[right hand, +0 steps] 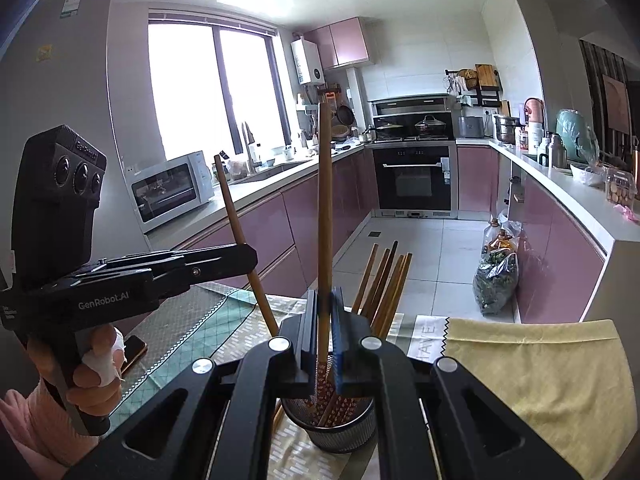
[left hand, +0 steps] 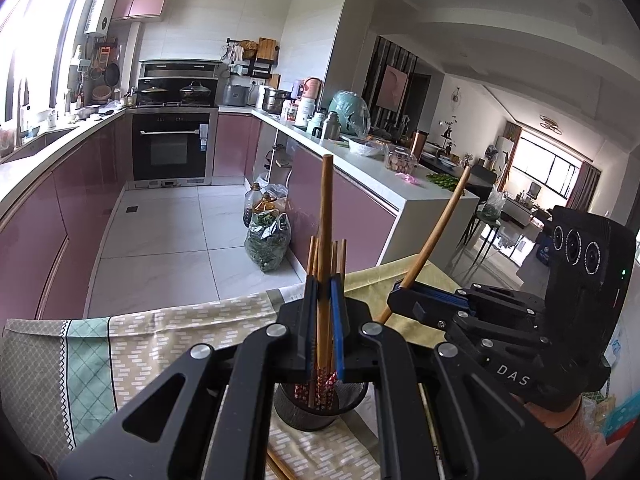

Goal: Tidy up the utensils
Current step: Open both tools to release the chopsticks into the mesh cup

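My left gripper (left hand: 324,284) is shut on a wooden chopstick (left hand: 327,216) that stands nearly upright; its red-patterned lower end hangs at the mouth of a black mesh holder (left hand: 288,408). Several chopsticks (left hand: 339,256) stand in that holder. My right gripper (right hand: 325,294) is shut on a second upright chopstick (right hand: 325,184) over the same holder (right hand: 340,436), next to the standing chopsticks (right hand: 386,280). Each gripper shows in the other view: the right gripper (left hand: 396,292) with its slanted chopstick (left hand: 436,232), the left gripper (right hand: 250,254) with its slanted chopstick (right hand: 234,212).
The holder stands on a patterned tablecloth (left hand: 160,340) beside a yellow cloth (right hand: 540,380). A phone (right hand: 134,352) lies near the person's hand (right hand: 92,368). Loose chopsticks (left hand: 280,468) lie by the holder's base. Beyond the table edge are kitchen floor, pink cabinets and bags (left hand: 266,244).
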